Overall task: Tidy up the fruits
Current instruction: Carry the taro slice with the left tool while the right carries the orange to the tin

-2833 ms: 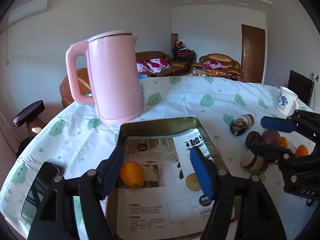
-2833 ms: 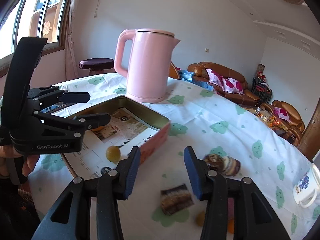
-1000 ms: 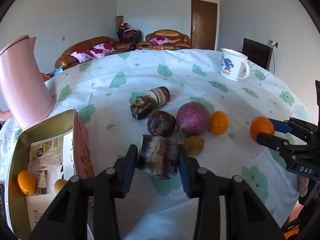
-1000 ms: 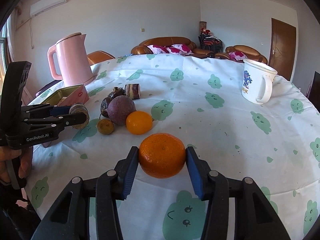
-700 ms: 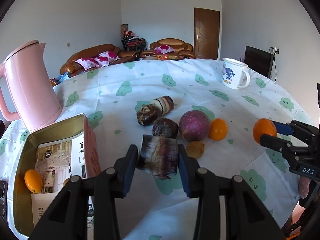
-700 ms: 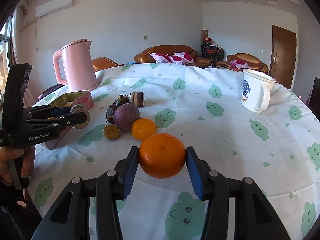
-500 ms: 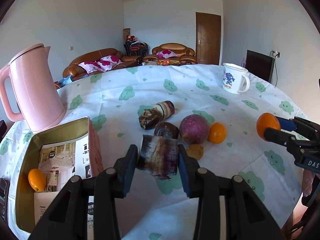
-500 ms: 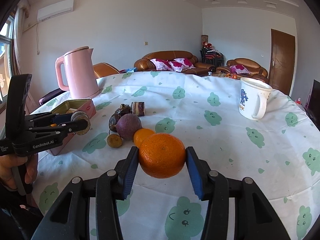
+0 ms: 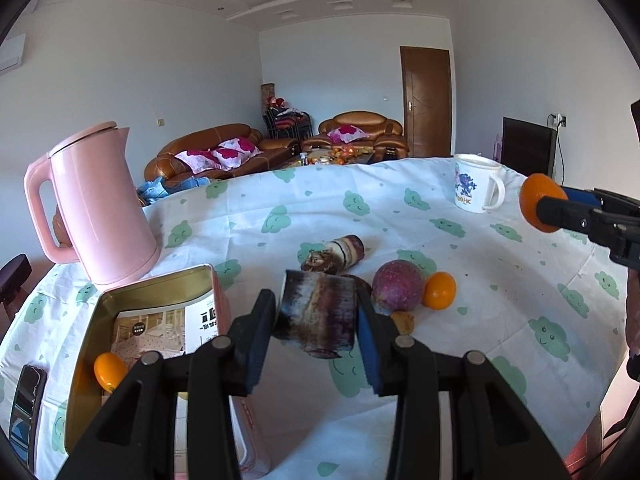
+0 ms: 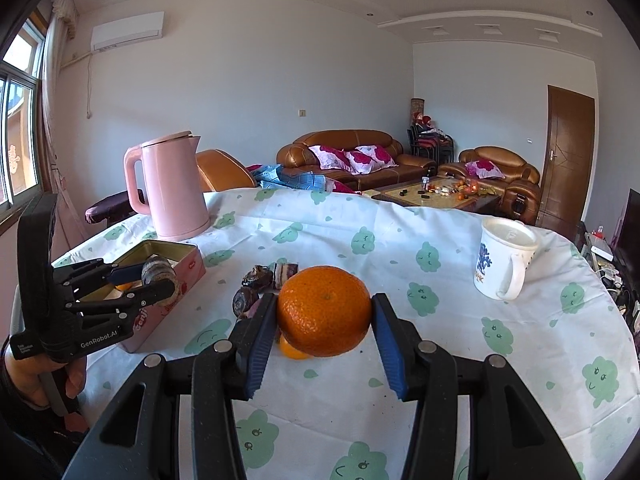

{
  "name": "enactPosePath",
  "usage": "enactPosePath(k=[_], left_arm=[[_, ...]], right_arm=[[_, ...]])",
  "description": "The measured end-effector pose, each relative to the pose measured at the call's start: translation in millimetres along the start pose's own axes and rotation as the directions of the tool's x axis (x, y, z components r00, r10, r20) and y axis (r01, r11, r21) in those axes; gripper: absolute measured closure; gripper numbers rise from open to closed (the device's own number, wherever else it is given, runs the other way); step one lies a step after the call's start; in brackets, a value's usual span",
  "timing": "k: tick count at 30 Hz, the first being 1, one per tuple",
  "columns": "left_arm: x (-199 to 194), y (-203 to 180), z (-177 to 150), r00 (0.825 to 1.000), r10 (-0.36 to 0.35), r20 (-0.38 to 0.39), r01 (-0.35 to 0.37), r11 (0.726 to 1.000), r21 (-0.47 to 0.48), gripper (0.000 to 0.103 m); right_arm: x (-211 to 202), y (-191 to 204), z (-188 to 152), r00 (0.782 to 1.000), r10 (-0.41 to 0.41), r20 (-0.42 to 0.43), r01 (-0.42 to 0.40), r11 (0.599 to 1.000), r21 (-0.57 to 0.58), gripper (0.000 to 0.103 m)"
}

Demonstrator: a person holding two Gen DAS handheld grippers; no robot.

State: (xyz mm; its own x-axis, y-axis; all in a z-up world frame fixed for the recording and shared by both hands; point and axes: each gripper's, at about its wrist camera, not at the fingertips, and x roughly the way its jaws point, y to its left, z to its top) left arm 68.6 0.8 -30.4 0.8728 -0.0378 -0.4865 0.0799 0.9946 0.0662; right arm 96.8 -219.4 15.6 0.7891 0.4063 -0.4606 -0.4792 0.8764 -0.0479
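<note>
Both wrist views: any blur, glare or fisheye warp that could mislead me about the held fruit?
Left wrist view: sharp; the cane piece in the left gripper is crisp, daylight even, no glare; the table edge bows and the corners are black. Right wrist view: the orange in the right gripper is sharp and looms large from closeness; the window is bright but not blown out.

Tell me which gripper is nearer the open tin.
Left. The left gripper hangs at the open tin, gripping a sugarcane piece; the right gripper, gripping an orange, is farther right.
</note>
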Motion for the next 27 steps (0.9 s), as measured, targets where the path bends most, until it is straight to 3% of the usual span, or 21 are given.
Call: enactPosePath(k=[27], left_arm=[[-25, 35, 4, 0.991, 0.109, 0.074, -0.105, 0.993, -0.055, 0.062]], right_arm=[[12, 51, 48, 0.989, 0.114, 0.09, -0.109, 0.992, -0.057, 0.054]])
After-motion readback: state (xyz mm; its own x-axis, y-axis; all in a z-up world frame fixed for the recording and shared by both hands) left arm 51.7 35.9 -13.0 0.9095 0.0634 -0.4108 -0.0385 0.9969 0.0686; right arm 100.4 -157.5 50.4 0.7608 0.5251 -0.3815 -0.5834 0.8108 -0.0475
